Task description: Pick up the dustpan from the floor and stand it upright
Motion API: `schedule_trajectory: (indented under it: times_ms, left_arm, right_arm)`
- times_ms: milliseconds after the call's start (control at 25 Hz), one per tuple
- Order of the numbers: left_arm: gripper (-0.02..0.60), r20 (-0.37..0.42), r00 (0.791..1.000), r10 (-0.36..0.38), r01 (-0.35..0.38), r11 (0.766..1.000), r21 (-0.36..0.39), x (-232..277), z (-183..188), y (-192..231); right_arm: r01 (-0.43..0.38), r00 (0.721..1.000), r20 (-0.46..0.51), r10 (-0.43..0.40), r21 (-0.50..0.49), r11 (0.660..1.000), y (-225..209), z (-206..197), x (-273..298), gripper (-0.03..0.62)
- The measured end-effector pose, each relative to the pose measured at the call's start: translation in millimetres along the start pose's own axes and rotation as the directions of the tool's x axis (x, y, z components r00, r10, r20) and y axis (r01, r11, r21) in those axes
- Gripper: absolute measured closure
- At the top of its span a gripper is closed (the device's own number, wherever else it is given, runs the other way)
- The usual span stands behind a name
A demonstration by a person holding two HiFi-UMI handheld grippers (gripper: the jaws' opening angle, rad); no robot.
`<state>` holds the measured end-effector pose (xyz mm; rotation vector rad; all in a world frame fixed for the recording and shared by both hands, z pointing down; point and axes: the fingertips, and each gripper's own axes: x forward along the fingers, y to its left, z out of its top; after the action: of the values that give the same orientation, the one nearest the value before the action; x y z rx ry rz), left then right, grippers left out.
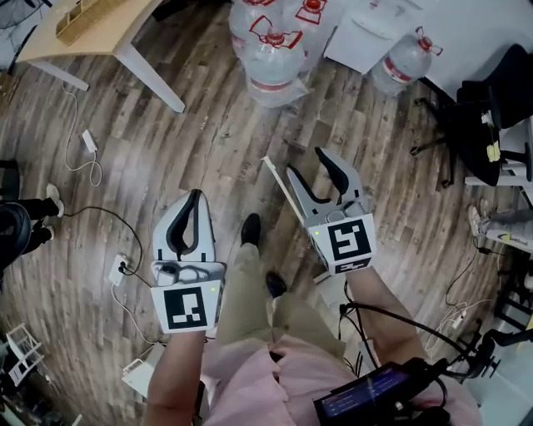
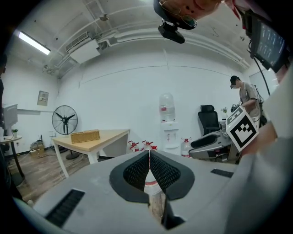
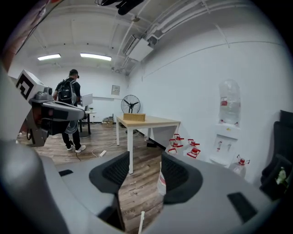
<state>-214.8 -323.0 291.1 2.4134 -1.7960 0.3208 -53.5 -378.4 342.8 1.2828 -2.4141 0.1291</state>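
A thin white bar [image 1: 281, 187], which looks like the dustpan's handle, slants across the wooden floor beside my right gripper. Its lower part is hidden behind that gripper, and the pan itself does not show. My right gripper [image 1: 306, 162] is open with nothing between its jaws. In the right gripper view the white bar's end [image 3: 141, 222] shows low in the gap of the right gripper [image 3: 144, 161]. My left gripper [image 1: 196, 198] hovers to the left, shut and empty. In the left gripper view, the left gripper [image 2: 149, 154] has its pads pressed together.
Several large water bottles [image 1: 271, 50] stand ahead, and a wooden table [image 1: 92, 25] is at far left. A black office chair [image 1: 479, 108] is at right. Cables and a power strip [image 1: 117, 268] lie on the floor at left. Another person [image 3: 68, 98] stands nearby.
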Motion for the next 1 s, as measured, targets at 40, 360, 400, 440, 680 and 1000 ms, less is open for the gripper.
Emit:
schedule_trajectory:
  times_ms: [40, 360, 400, 440, 680, 1000]
  left_arm:
    - [0.568, -0.011, 1.000, -0.011, 0.011, 1.000, -0.002, 12, -9, 3]
    - [0.568, -0.067, 0.994, -0.087, 0.085, 0.996, -0.032, 93, -79, 6]
    - [0.568, -0.079, 0.992, -0.097, 0.095, 0.995, -0.032, 101, -90, 6]
    - [0.568, -0.091, 0.990, -0.109, 0.106, 0.994, -0.031, 107, -101, 5]
    - [0.569, -0.128, 0.974, -0.184, 0.187, 0.982, 0.013, 146, -167, -1]
    - [0.569, -0.168, 0.969, -0.183, 0.180, 0.983, -0.031, 182, -245, 11]
  right_arm:
    - [-0.005, 1.000, -0.017, 0.005, 0.001, 1.000, -2, -10, 12, 0.377]
    - [-0.041, 0.989, -0.139, 0.042, 0.005, 0.999, -8, -96, 87, 0.377]
    - [-0.046, 0.987, -0.153, 0.046, 0.004, 0.999, -7, -108, 94, 0.376]
    - [-0.049, 0.985, -0.167, 0.049, 0.007, 0.999, -6, -119, 101, 0.376]
    - [-0.075, 0.968, -0.238, 0.081, 0.035, 0.997, 1, -191, 137, 0.376]
    - [-0.117, 0.938, -0.321, 0.130, 0.059, 0.991, 15, -278, 181, 0.378]
